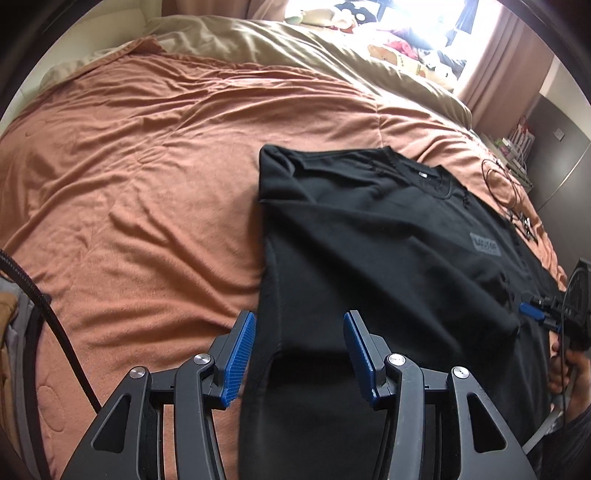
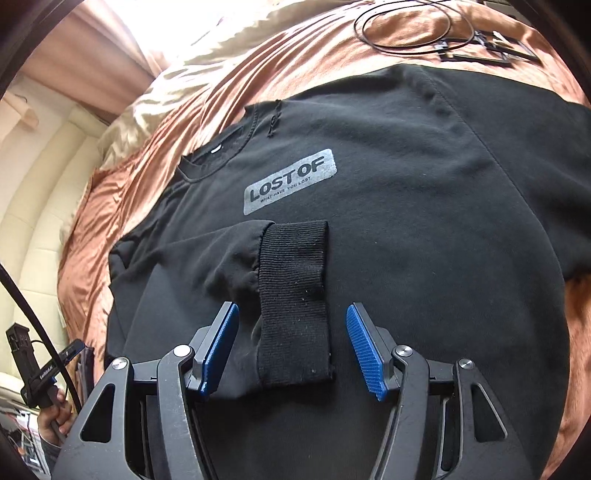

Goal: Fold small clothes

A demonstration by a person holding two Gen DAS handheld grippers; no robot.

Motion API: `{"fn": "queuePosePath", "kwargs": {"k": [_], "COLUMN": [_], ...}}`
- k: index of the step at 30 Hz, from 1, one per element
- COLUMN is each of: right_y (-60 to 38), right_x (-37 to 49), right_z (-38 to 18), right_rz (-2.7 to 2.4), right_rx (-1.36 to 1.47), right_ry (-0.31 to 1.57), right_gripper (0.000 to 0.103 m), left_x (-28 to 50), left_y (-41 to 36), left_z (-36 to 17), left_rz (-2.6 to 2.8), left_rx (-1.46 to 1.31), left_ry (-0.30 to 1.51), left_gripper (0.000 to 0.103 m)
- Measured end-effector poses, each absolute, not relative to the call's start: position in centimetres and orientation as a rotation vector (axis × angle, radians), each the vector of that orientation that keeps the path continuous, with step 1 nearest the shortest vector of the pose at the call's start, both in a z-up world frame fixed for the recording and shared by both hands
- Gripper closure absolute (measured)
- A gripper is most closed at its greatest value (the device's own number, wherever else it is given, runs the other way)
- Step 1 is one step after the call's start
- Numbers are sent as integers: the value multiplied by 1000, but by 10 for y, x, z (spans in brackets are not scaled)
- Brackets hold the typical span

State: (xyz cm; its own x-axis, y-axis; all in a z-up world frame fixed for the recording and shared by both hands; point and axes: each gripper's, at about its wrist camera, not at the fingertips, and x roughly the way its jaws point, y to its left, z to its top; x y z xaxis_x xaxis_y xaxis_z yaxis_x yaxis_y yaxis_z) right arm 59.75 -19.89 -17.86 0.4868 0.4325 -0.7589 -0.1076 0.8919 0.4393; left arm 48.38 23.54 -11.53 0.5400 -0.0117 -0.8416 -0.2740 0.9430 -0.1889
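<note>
A black sweatshirt [image 1: 369, 251] with a grey "LOSTOF" patch [image 2: 290, 181] lies flat, chest up, on an orange bedspread [image 1: 129, 166]. One sleeve is folded across the chest, and its ribbed cuff [image 2: 295, 295] rests on the body. My right gripper [image 2: 292, 308] hovers open over that cuff, its blue pads [image 2: 218, 350] apart on either side and not pressing it. Over the sweatshirt's side edge near the hem, my left gripper [image 1: 300, 317] stands open with only flat cloth below it. The right gripper's tip [image 1: 535, 314] shows at the far right of the left wrist view.
A coil of black cable with small frames [image 2: 424, 33] lies on the bedspread beyond the shoulder. A beige duvet [image 1: 295, 48] and cluttered items sit by the bright window. A cream padded headboard [image 2: 37, 184] bounds one side. A hand [image 2: 55, 417] grips the left tool's handle.
</note>
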Motion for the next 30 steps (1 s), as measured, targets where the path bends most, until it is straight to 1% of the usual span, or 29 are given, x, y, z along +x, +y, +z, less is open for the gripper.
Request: {"fn": "queuePosePath", "kwargs": {"k": [8,14,16,17,18,19,21,23,24,26,30], "right_y": [-182,-173,-168,-165,-164,-163,-164,-163,-161,-154,-145], "right_x": [608,619,621,622,622,623,625,625,625,622,619], "right_z": [-187,-194,-195,-196,-196,-198,-200,-199,-197,-190,-176], "right_rz": [345,352,350,349,345,335,325,335,337,328,336], "right_rx": [322,326,319,312,308,308,326,347,342,301,275], "right_ry": [1040,1046,1047,1050,1053,1059,1063,1063,1062,1042,1012], "right_gripper": [44,44,46,53,63,67,81,91,92,92,92], "left_x": [469,479,484,484,486,488,490,492,491,490,480], "left_y": [238,234,235,236,236,236,236,235,236,243,261], "left_z": [-151,-175,-181,-181,-180,-179,-175,-172,-171,-169,-167], "left_rz": [132,170,179,183,189,195,195,202,199,207,242], "left_rx": [-264,-168,-164,-161,-158,-157,-157,-139,-142,-170,-224], "left_ry": [1067,1128,1131,1121,1111,1103,1075,1050,1041,1031,1004], "left_gripper": [51,51,51,51,51,51,51,57,73,90,92]}}
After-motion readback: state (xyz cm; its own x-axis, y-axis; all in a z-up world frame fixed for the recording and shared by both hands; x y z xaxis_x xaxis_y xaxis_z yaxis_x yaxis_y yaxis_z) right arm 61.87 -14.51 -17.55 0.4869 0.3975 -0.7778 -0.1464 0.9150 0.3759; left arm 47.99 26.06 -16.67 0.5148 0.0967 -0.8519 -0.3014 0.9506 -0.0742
